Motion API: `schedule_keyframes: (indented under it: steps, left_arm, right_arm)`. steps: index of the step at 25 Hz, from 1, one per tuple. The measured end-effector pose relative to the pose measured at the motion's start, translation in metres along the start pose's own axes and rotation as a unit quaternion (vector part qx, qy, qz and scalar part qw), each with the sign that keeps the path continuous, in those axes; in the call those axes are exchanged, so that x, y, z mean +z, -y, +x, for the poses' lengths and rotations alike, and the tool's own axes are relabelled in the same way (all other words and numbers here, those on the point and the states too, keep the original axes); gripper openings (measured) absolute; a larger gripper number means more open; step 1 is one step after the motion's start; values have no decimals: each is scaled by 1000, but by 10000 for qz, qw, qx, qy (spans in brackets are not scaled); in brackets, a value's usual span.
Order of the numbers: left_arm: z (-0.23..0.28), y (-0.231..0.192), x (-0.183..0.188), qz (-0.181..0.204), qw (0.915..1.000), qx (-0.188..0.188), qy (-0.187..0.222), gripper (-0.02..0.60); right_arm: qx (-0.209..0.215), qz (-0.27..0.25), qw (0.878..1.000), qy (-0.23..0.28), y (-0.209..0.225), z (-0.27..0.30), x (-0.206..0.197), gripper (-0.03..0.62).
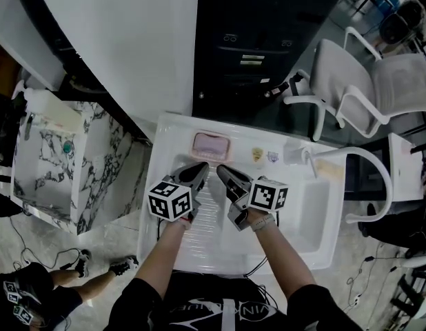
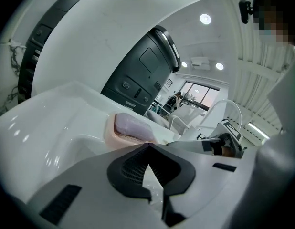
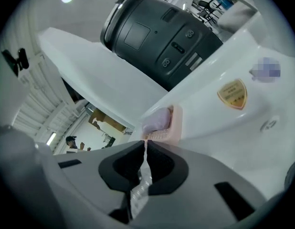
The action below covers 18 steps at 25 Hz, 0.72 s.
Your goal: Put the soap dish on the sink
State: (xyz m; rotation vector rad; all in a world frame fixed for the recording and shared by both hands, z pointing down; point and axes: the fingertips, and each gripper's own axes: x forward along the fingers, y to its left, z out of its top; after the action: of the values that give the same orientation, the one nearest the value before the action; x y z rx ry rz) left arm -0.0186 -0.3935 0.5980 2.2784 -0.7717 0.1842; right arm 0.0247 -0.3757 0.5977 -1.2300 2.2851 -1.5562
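Pink soap dish (image 1: 211, 145) at twelve o'clock could be knocked if the closed, empty left gripper (image 1: 202, 167) or right gripper (image 1: 222, 170) advances.

I can't read the small stickers (image 1: 258, 155) on the sink (image 1: 171, 126); my left gripper (image 2: 148, 146) covers the near edge of the soap dish (image 2: 109, 136).

"Is that a bathroom you're standing in?"

"No. You're standing in an office-like test lab: a freestanding white sink (image 1: 175, 133) beside office chairs (image 1: 351, 81), a black cabinet (image 1: 258, 47), cables (image 1: 65, 252) loose on the floor, ceiling lights (image 2: 205, 18) overhead."
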Motion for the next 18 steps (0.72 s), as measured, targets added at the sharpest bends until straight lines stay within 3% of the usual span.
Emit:
schedule_keyframes:
  steps: [6,18]
  left_arm:
    - [-11,5,11,220,9997,58,95,14]
    - [-43,20,39,847,9960,136,263,14]
  right_arm:
    - [-358,-1117,9931,-43,-8,-13,4,35]
    - [-733,-2917,9537,72,-43,-43,24,35]
